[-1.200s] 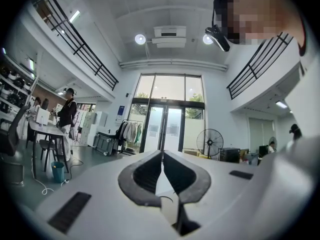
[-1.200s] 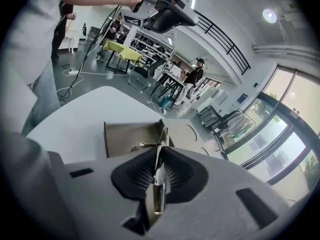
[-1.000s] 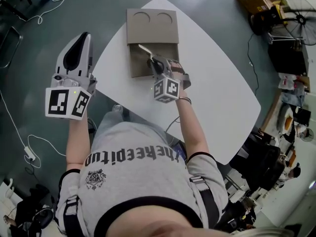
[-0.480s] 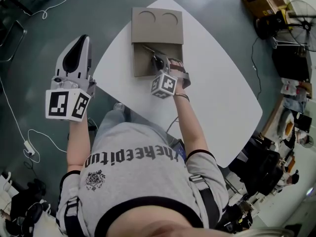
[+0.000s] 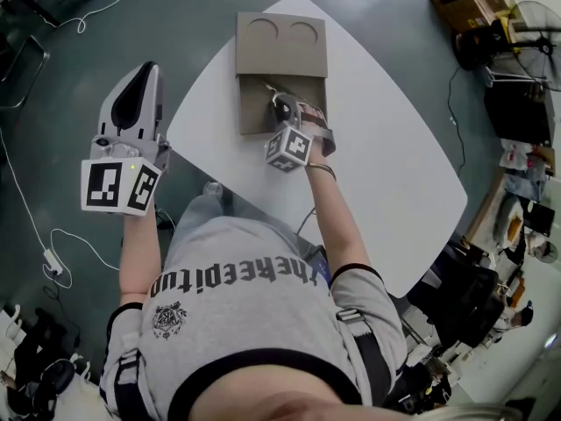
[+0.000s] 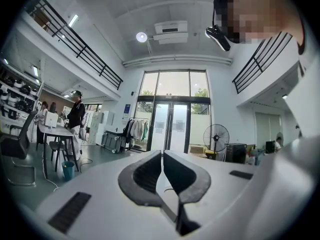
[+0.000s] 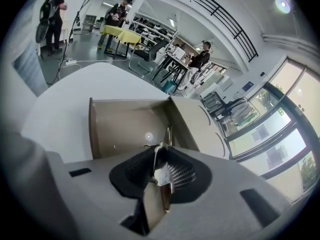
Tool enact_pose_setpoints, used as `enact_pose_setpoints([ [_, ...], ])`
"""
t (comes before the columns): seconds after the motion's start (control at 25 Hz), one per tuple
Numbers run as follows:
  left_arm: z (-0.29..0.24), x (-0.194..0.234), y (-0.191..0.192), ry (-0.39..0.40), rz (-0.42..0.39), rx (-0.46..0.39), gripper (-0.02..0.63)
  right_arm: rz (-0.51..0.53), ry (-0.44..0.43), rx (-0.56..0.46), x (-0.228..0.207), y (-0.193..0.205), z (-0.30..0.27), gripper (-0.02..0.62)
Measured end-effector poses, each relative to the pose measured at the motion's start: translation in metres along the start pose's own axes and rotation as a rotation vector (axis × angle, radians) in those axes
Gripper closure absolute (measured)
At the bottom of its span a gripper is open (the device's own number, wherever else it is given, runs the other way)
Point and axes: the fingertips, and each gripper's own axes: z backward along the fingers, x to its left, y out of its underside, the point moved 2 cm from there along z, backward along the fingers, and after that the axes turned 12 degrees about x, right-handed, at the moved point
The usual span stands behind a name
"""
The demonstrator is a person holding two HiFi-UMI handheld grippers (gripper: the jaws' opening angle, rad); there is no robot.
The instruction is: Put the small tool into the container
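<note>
R claw [image 7: 161,159] is held low over the open compartment of the container [image 5: 280,33], at the far side of the desk [image 5: 394,147]. Its jaws are opening, w/ the small tool [image 7: 169,134] seen between the pads and its thin end sticking out ahead over the compartment floor, so the grip is judged to be loosening. L claw [image 6: 162,156] is pressed together on nothing and is kept off to the side, clear of the desk edge. The tool looks thin and metallic: probably light, stiff and slick, apt to twist or slip in the pads. It is best taken across its flat mid-length, not at the tip. A short drop is judged harmless, though a bounce off the hard floor is possible
</note>
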Motion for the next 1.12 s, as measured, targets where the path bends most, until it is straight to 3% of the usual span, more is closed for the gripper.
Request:
enact_pose_setpoints([
  [0.24, 0.004, -0.001, -0.004, 0.002, -0.002, -0.005, 0.592, -0.098, -0.083, 0.005, 0.000, -0.001, 0.001, 0.475],
  [0.6, 0.011, 0.000, -0.006, 0.013, 0.002, -0.027, 0.592, -0.263, -0.121, -0.041, -0.008, -0.007, 0.020, 0.469],
  [0.88, 0.020, -0.008, -0.009, 0.056, -0.003, -0.052, 0.592, -0.484, -0.120, -0.109, -0.017, -0.007, 0.053, 0.591],
  [1.12, 0.026, -0.019, -0.012, 0.099, -0.012, -0.071, 0.592, -0.595, -0.083, -0.168, -0.025, -0.007, 0.085, 0.591],
])
